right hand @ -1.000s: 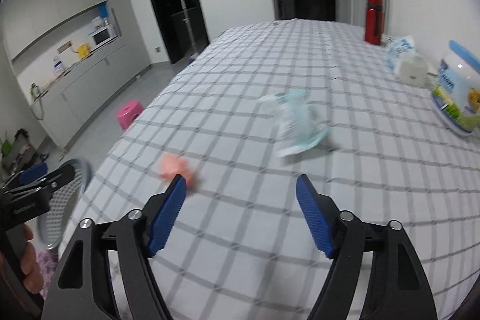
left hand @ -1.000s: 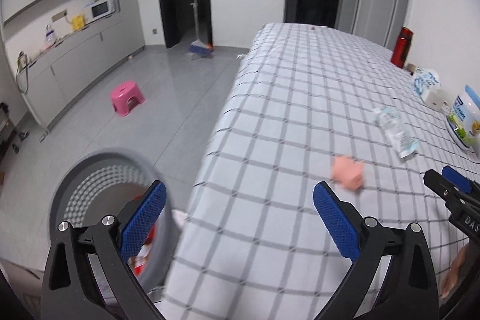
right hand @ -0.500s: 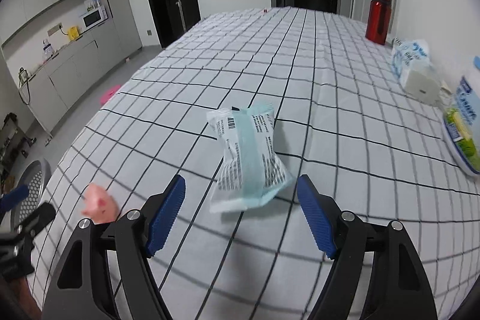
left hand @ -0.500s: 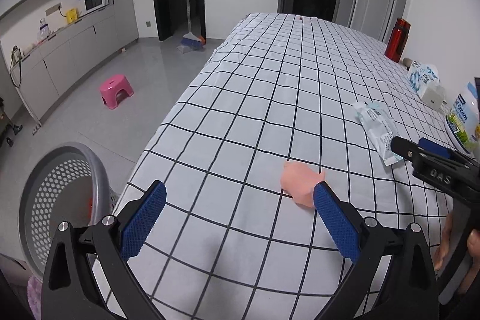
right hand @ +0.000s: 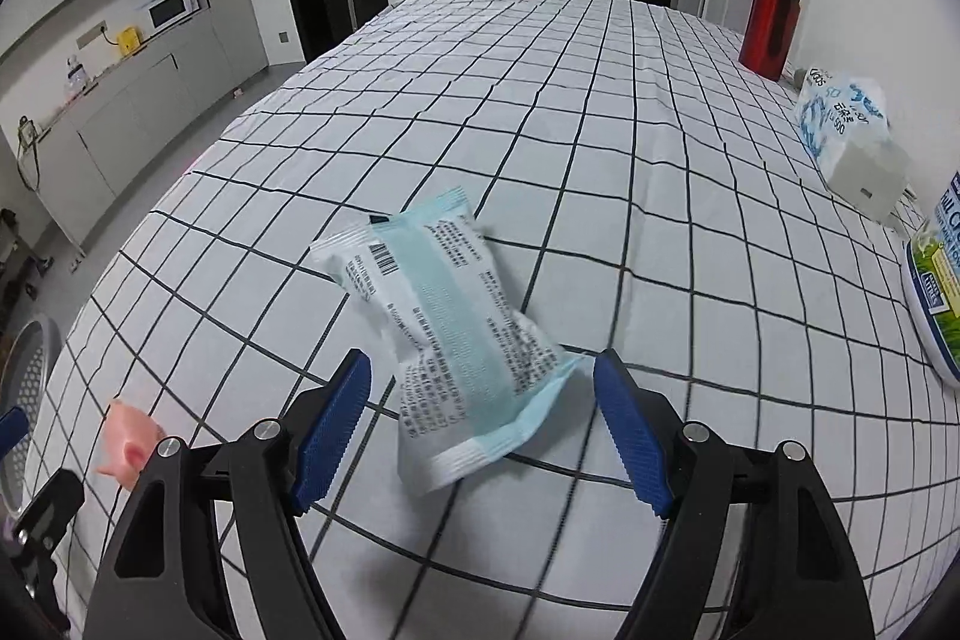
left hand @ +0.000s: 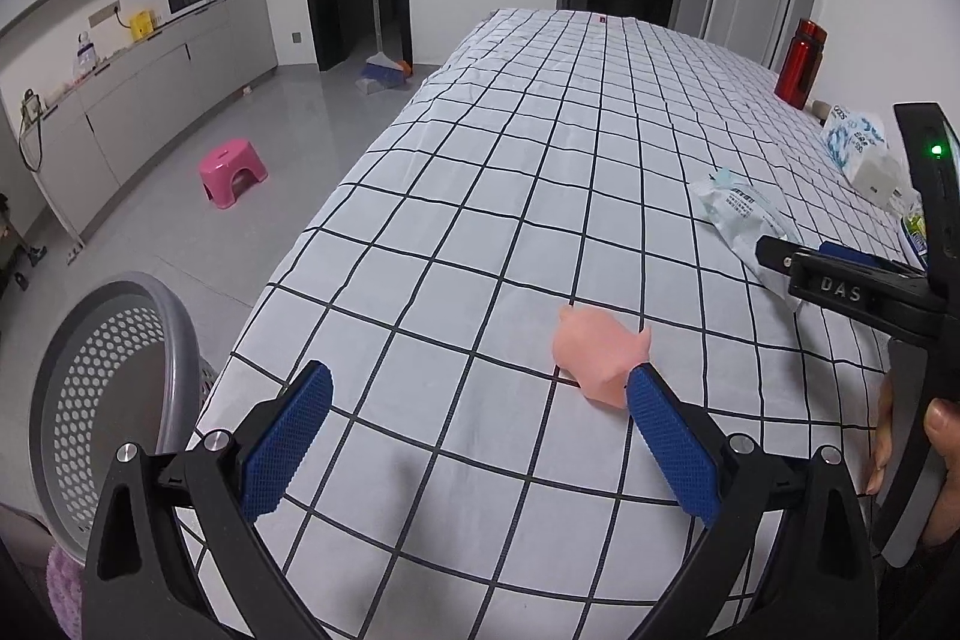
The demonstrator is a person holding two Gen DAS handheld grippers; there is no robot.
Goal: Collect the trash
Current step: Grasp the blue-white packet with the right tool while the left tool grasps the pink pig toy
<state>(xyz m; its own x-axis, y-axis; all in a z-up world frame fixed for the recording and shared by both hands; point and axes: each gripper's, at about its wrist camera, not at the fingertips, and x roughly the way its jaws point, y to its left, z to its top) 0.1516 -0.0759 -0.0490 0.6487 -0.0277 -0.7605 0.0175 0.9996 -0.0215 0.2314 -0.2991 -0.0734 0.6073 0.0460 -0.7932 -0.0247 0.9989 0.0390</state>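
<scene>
A crumpled pink scrap (left hand: 600,355) lies on the checked tablecloth, just beyond my left gripper's right fingertip. My left gripper (left hand: 480,400) is open and empty above the table's near edge. A white and pale blue wrapper (right hand: 447,322) lies on the cloth, its near end between the tips of my open, empty right gripper (right hand: 483,388). The wrapper also shows in the left wrist view (left hand: 741,214), with the right gripper (left hand: 840,280) beside it. The pink scrap shows at the lower left of the right wrist view (right hand: 129,442). A grey perforated bin (left hand: 102,400) stands on the floor left of the table.
Along the table's right side stand a red bottle (right hand: 771,19), a tissue pack (right hand: 840,112), a white box (right hand: 867,172) and a tub (right hand: 939,292). A pink stool (left hand: 233,171) and a broom (left hand: 381,67) are on the floor at left.
Both grippers have moved forward over the table. The wrapper now lies between the right fingertips, and the pink scrap sits close to the left gripper's right finger. Both stayed open.
</scene>
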